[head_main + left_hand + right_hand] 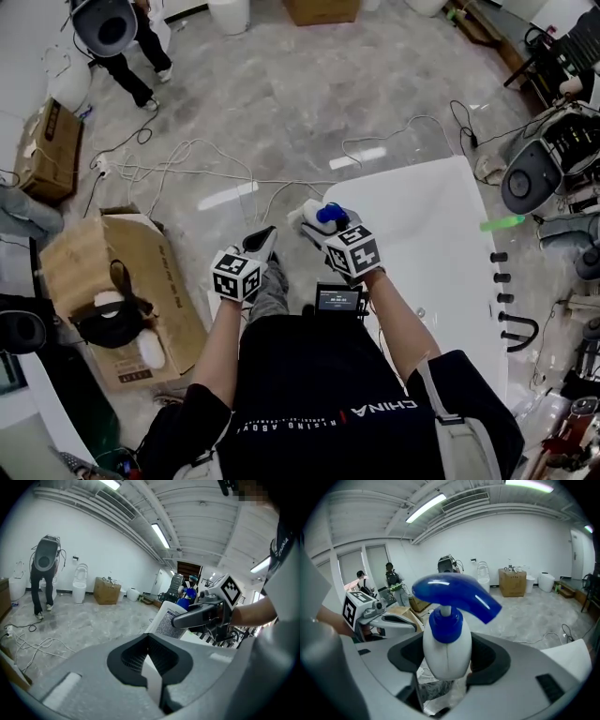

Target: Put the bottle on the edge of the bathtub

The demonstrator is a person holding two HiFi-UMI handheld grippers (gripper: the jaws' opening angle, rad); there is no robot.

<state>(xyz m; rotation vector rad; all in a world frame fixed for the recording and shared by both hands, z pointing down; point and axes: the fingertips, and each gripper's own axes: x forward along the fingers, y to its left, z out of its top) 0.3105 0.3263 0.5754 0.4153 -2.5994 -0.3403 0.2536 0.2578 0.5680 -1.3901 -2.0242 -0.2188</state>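
Showroom floor, tub (412,225) at 3 o'clock; right gripper (445,667) clamps bottle (446,644) at the shoulder, probably light, stiff, slick plastic; left gripper (150,639) pinched together, empty.

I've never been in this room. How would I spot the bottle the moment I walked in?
Find the big white bathtub on the grey marble floor. At its corner by the person's hands, the right gripper grips the bottle between its jaws. The bottle has a plump white body and a bright blue pump top, which nothing else near it has.
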